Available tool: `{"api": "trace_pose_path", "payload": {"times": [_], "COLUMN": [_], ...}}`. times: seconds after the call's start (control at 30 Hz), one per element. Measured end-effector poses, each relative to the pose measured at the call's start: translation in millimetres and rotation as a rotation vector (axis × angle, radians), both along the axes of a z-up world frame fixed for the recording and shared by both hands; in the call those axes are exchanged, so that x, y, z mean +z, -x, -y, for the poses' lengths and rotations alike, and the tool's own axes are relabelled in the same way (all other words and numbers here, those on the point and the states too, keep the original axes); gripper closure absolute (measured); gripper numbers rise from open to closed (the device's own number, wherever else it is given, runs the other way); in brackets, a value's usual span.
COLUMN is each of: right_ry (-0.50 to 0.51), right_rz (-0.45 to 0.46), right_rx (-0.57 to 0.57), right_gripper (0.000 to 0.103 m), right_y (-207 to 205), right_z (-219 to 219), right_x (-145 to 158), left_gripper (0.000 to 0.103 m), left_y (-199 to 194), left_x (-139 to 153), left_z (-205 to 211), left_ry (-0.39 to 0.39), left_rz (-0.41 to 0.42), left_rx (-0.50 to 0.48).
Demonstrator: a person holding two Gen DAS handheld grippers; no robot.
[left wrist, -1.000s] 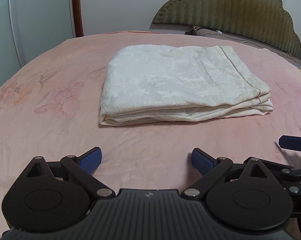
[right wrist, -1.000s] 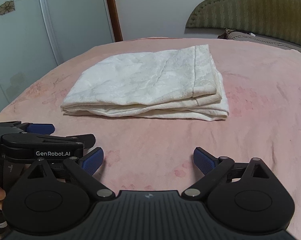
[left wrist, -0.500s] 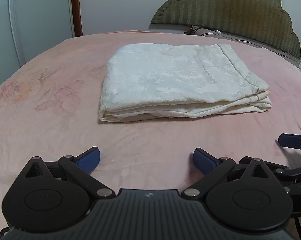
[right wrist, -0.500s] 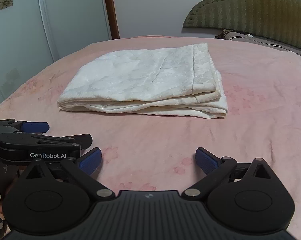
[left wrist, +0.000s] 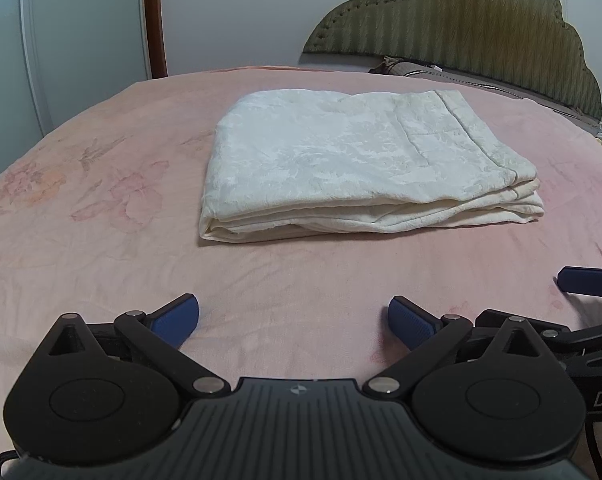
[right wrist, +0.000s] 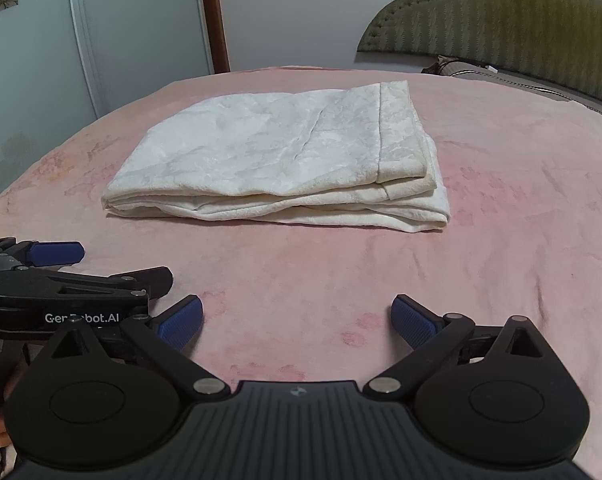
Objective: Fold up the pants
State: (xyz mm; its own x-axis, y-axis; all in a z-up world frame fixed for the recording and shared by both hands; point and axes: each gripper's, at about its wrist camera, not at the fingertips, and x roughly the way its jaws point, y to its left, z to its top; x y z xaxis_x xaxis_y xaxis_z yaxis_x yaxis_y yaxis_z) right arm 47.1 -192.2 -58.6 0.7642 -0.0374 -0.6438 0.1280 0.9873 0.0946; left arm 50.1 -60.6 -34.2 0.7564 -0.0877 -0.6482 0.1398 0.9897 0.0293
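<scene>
The pants are seen folded flat on the bed, straight ahead of both tongs and well apart from them. The long side runs left to right. The left tongs and right tongs are held wide open and empty. Neither is clearly nearer.

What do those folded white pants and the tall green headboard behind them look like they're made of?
Pants: probably a soft woven cloth, matte cream, with a faint raised floral pattern and fine creases, perhaps cotton or a blend.

Headboard: seemingly padded fabric upholstery, olive, with zigzag ribbing and a stitched or studded edge line.
</scene>
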Motion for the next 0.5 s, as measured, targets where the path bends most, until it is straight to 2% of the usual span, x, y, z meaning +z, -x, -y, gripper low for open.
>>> {"api": "trace_pose_path", "payload": {"times": [0.5], "right_ry": [-0.034], "right_rz": [0.025], "right_rx": [-0.016], "right_gripper": [0.001], "right_y": [4.8], "right_z": [1.9], "right_x": [4.5], "left_gripper": [0.0], "left_y": [2.0], "left_x": [-2.7], "left_z": [-1.0], "left_ry": [0.007], "left_rz": [0.016], "left_rx": [0.0]}}
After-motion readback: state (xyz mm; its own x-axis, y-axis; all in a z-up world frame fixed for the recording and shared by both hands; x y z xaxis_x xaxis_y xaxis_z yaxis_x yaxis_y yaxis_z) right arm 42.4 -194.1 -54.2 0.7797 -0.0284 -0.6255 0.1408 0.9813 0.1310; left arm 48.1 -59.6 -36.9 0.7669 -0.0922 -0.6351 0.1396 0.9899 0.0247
